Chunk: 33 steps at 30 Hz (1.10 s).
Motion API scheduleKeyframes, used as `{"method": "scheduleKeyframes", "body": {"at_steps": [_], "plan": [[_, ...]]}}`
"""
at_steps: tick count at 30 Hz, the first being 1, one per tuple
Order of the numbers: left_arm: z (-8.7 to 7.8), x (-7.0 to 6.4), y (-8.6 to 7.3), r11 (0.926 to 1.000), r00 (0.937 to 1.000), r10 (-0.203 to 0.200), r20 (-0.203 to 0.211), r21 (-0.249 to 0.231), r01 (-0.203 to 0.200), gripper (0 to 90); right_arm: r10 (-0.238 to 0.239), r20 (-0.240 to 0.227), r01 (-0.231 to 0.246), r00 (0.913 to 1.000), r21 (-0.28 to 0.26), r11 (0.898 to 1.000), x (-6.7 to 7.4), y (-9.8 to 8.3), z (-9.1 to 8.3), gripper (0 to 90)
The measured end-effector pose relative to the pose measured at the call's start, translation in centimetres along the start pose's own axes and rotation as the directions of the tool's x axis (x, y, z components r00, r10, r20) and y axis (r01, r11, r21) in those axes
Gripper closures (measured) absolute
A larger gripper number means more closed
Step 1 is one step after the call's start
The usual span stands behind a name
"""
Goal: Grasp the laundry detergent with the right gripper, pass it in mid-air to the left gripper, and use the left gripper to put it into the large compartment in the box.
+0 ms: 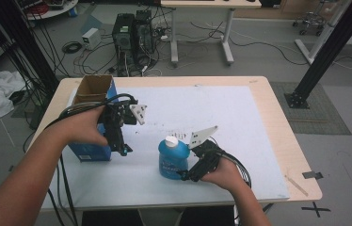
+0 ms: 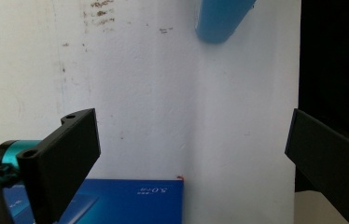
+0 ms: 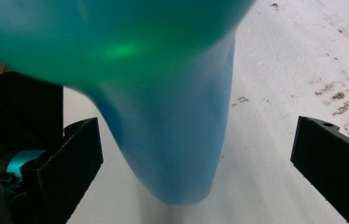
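The smooth, translucent blue plastic bottle (image 1: 173, 159) stands upright, white cap up, between the wide-open jaws of the right gripper (image 1: 187, 174); the left gripper (image 1: 123, 149) is likewise wide open.

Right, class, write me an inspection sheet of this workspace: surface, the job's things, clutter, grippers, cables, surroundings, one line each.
Surface: wooden table covered by a white sheet with dark smudges.
Job's things: blue bottle with a white cap, upright on the sheet; open blue cardboard box at the table's left edge.
Clutter: a strip of tape near the table's right corner.
Grippers: left gripper open above the sheet beside the box; right gripper open, its fingers either side of the bottle, not closed on it.
Cables: black cables trail from both grippers toward the person.
Surroundings: computer towers, loose floor cables, a desk, a black frame post.
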<state>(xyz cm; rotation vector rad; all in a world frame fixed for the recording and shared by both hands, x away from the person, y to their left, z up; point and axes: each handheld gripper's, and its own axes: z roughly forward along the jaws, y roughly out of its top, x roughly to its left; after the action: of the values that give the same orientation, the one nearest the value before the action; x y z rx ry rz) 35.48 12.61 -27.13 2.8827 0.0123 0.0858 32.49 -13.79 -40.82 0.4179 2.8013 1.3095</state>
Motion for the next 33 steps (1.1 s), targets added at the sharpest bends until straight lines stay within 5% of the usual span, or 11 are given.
{"method": "scheduleKeyframes", "body": {"at_steps": [10,33], "plan": [[0.2,0.0,0.1,0.9999,1.0,0.006,-0.002,0.01,-0.006,3.2,0.002,0.0,-0.002,1.0,-0.062,0.998,0.2,-0.3,0.4,1.3],[0.4,0.0,0.0,0.9999,1.0,0.008,-0.006,0.01,-0.008,3.2,0.0,-0.017,-0.001,0.9999,-0.092,0.996,0.4,-0.5,1.3,13.7]]}}
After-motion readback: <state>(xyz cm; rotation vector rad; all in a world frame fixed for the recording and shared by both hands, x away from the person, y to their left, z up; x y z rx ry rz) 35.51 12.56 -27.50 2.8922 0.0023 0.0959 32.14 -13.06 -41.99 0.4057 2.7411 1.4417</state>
